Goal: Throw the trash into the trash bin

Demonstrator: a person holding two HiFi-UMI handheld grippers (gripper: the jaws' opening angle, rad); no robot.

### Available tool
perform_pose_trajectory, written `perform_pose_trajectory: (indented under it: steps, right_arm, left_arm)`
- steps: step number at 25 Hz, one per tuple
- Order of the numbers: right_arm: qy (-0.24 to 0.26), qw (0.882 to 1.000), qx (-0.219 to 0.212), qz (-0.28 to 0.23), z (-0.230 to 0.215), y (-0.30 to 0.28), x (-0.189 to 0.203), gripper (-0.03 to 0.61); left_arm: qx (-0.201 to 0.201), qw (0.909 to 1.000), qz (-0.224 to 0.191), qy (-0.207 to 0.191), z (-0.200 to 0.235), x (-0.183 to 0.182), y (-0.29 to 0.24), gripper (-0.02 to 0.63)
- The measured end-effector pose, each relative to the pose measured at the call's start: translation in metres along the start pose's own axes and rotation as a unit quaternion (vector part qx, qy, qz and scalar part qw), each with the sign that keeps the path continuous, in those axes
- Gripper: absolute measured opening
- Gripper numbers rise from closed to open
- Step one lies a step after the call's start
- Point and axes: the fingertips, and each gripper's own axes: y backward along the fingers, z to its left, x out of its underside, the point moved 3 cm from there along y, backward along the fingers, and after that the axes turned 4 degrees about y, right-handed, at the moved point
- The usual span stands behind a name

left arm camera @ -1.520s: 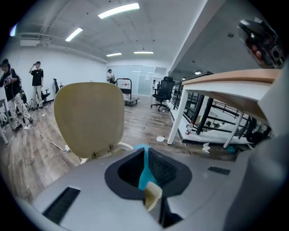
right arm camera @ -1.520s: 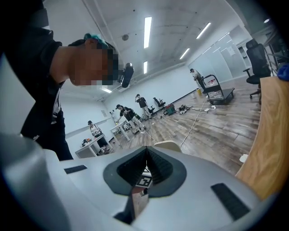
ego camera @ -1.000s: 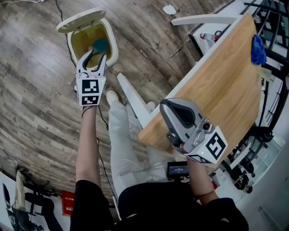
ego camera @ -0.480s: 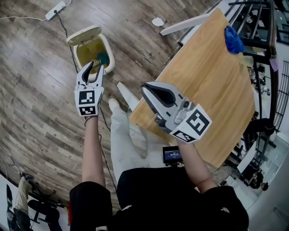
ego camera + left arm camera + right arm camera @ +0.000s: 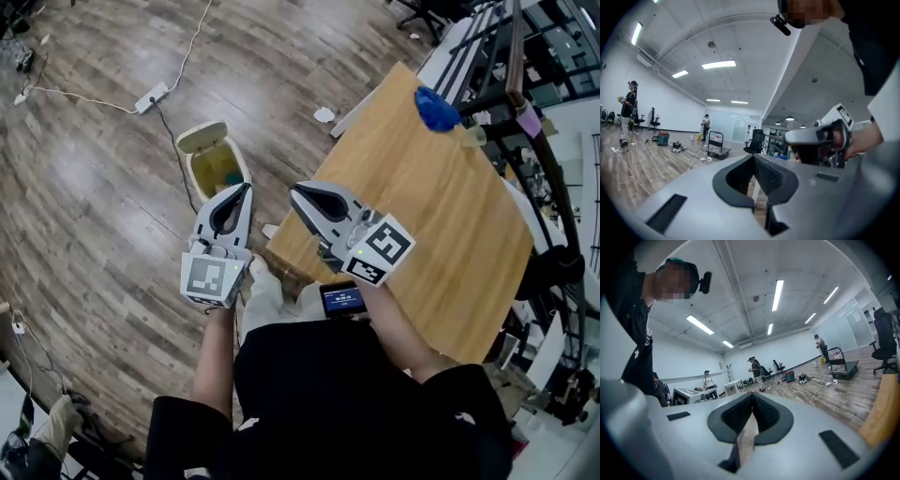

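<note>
The cream trash bin (image 5: pixel 208 171) stands on the wood floor with its lid (image 5: pixel 207 138) flipped open. A teal piece of trash (image 5: pixel 232 176) lies inside it. My left gripper (image 5: pixel 245 188) is held high above the floor, near the bin's right side in the head view, shut with nothing between its jaws. In the left gripper view the left gripper (image 5: pixel 753 157) points level across the room. My right gripper (image 5: pixel 299 192) hovers by the table's near corner, also shut and empty; in its own view the right gripper (image 5: pixel 752 395) shows its jaws meeting.
A wooden table (image 5: pixel 450 225) fills the right side, with a blue object (image 5: pixel 436 110) at its far end. A white scrap (image 5: pixel 323 114) and a power strip (image 5: pixel 153 97) with cables lie on the floor. People, chairs and a cart (image 5: pixel 715 143) stand farther off.
Both grippers have risen well above the bin. The left gripper's jaws, open over the bin before, are now shut. The teal trash stays in the bin.
</note>
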Motion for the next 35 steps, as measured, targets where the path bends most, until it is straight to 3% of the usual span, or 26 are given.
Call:
perform_pose_trajectory:
  steps: [5,13,22,35]
  right_arm:
    - [0.008,0.999,0.015,-0.04,0.02,0.026,-0.026,-0.002]
    - [0.0,0.995,0.008,-0.095,0.043,0.052,-0.055,-0.002]
    - [0.018,0.994,0.024,-0.105,0.046,0.067,-0.067,-0.002]
    - [0.012,0.993,0.004,-0.114,0.051,0.068,-0.068,-0.002]
  left_arm:
    - [0.055,0.9977,-0.04,-0.002,-0.058,-0.052,0.017,0.008]
    - [0.098,0.9934,-0.055,-0.02,-0.1,-0.081,0.036,0.008]
    - [0.1,0.992,-0.075,-0.015,-0.114,-0.094,0.043,0.008]
    - [0.102,0.9915,-0.078,-0.019,-0.122,-0.094,0.041,0.008]
